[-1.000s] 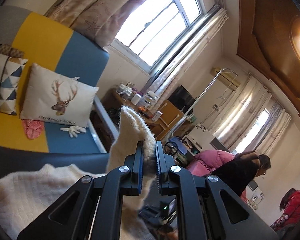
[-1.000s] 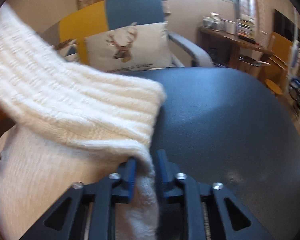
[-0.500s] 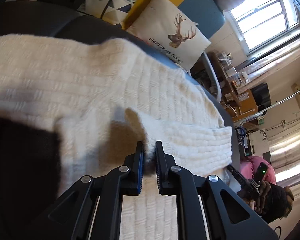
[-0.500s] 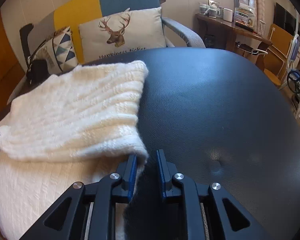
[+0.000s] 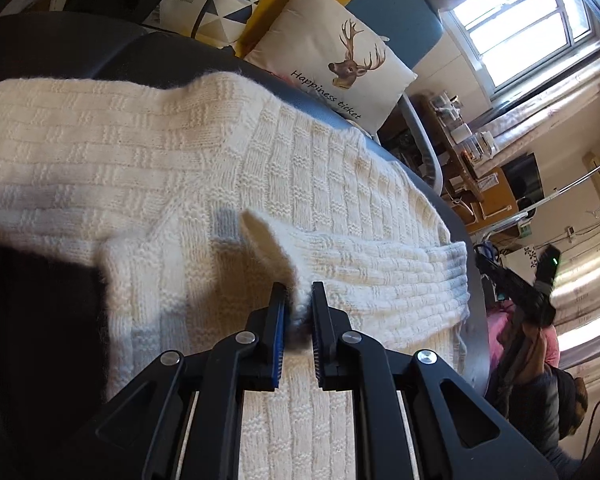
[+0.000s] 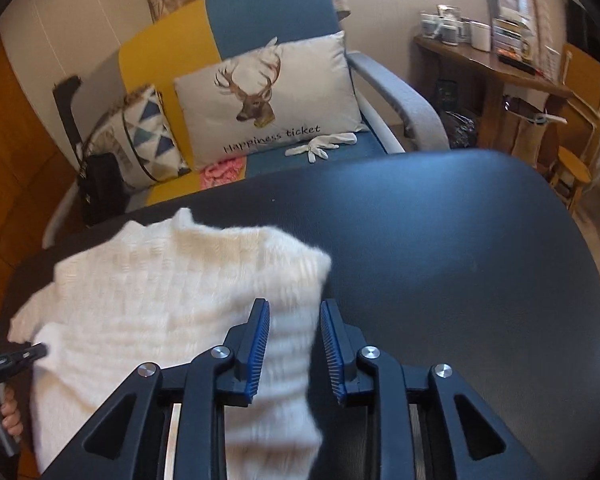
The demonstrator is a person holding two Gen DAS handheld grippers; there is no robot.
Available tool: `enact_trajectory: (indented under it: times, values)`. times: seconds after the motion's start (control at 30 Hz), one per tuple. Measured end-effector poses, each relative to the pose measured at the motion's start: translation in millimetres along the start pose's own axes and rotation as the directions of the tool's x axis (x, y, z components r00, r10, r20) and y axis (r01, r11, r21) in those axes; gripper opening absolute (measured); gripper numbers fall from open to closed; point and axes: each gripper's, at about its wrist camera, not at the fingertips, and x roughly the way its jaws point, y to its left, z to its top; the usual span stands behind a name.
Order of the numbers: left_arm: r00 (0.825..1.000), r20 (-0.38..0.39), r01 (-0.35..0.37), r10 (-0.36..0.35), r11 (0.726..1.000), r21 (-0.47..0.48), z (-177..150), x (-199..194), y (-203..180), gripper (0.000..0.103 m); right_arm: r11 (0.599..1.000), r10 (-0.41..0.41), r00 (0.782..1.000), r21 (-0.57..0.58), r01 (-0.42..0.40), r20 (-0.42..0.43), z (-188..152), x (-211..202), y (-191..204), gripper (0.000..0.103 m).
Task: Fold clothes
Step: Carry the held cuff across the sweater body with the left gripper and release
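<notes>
Now the cream knitted sweater (image 5: 308,184) lies spread flat on the dark table (image 6: 440,240), covering its left part and leaving the right part bare; in the left wrist view one sleeve is laid across the body of the garment, and a raised fold of that sleeve runs straight into the left gripper (image 5: 299,300), whose fingers (image 5: 278,320) are pressed nearly together and pinch the wool between their blue pads; the pinched fold stands up from the flat knit just beyond the fingertips. In the right wrist view the right gripper (image 6: 294,316) hangs over the near right edge of the sweater; its jaws are opening, the fingers (image 6: 256,344) stand apart, and the fabric lies below and between them with neither pad pressing on it; the right finger sits over bare table just beside the sweater's edge, the left finger over the knit. The left gripper's black tip and the hand holding it show at the far left of that view, touching the sweater's left side. Beyond the table stands a yellow and blue sofa (image 6: 268,12) with a deer cushion (image 6: 268,100).
</notes>
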Motion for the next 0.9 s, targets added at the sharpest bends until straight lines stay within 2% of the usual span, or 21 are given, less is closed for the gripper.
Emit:
enact_trajectory:
  times: [0.1,0.17,0.2,0.27,0.33,0.43,0.47,0.5,0.57,0.6,0.67,0.73,0.8,0.9]
  values:
    - [1.000,0.021,-0.014,0.012,0.998,0.056,3.5,-5.4,-10.1,0.011,0.998,-0.063,0.991,-0.021,0.061,-0.115,14.3,37.8,6.6,0.026]
    - [0.999,0.046,-0.017,0.012,0.993,0.113,7.9,-12.0,-23.0,0.011,0.998,-0.053,0.978,0.003,0.055,-0.202,12.5,56.3,1.0,0.026]
    - [0.998,0.061,-0.016,0.007,0.990,0.140,10.0,-15.9,-29.5,0.011,0.999,-0.019,0.983,0.030,0.025,-0.184,11.9,53.8,-3.4,0.026]
    - [0.995,0.100,-0.010,-0.008,0.984,0.180,13.9,-25.0,-41.3,0.011,0.997,0.037,0.989,0.071,-0.027,-0.140,10.1,45.1,-10.4,0.013]
    - [0.984,0.177,-0.031,-0.008,0.976,0.216,15.4,-40.6,-52.4,0.012,0.996,0.062,0.993,0.068,-0.055,-0.098,7.2,31.6,-11.2,0.011]
    - [0.942,0.336,-0.112,0.012,0.953,0.281,11.5,-68.9,-66.8,0.013,0.991,0.096,0.995,0.090,-0.098,0.025,2.8,2.6,-15.1,0.010]
    - [0.929,0.368,-0.165,0.051,0.943,0.287,10.9,-70.6,-66.5,0.013,0.989,0.081,0.996,0.120,-0.087,0.048,0.7,1.6,-20.8,0.010]
    - [0.924,0.373,-0.195,0.080,0.940,0.281,11.9,-68.5,-62.6,0.013,0.986,0.063,0.996,0.152,-0.073,0.067,-1.5,1.9,-26.9,0.010]
    - [0.949,0.293,-0.189,0.119,0.956,0.226,19.7,-49.5,-42.0,0.013,0.982,0.049,0.999,0.182,-0.050,0.013,-7.1,22.3,-32.9,0.010]
    - [0.954,0.247,-0.219,0.168,0.956,0.197,22.7,-35.8,-29.1,0.013,0.982,0.029,1.000,0.186,-0.029,-0.001,-10.2,30.1,-33.7,0.011]
    - [0.947,0.177,-0.296,0.269,0.943,0.151,25.0,-12.0,-6.2,0.013,0.969,0.064,0.998,0.241,-0.061,-0.006,-15.0,35.5,-41.4,0.013]
    - [0.961,0.106,-0.264,0.255,0.960,0.092,23.0,-1.1,13.6,0.013,0.957,0.074,0.997,0.282,-0.074,0.010,-17.2,32.7,-49.8,0.021]
    - [0.975,0.090,-0.210,0.205,0.977,0.041,20.2,-4.5,25.7,0.013,0.968,0.041,0.999,0.246,-0.045,0.021,-17.6,18.5,-46.5,0.021]
    - [0.988,0.068,-0.141,0.139,0.989,0.033,22.5,-10.8,29.4,0.013,0.987,-0.004,0.997,0.161,-0.007,0.071,-20.8,-7.5,-35.4,0.022]
